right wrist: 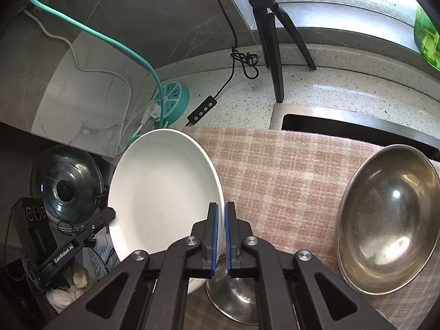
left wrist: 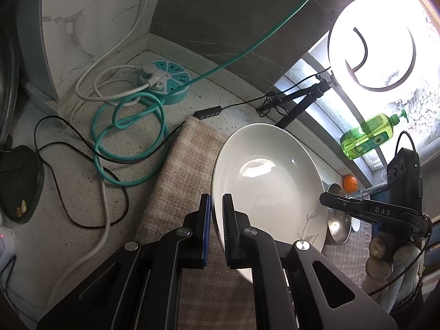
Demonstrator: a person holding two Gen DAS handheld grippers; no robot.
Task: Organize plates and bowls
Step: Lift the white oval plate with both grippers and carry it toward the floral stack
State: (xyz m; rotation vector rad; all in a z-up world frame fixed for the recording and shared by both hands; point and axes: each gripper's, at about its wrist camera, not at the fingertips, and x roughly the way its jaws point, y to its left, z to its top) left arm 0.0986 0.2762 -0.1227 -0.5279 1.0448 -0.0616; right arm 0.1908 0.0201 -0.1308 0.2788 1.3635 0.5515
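White glossy plate with a faint leaf sprig, its rim pinched by both tools, left and right

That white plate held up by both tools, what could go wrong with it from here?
1. The white ceramic plate hangs by thin rim pinches from the left gripper and right gripper; uneven pulling could slip it.
2. A dropped plate might hit the steel bowl beneath it, on the checked cloth.
3. The teal cable on the counter might snag it.
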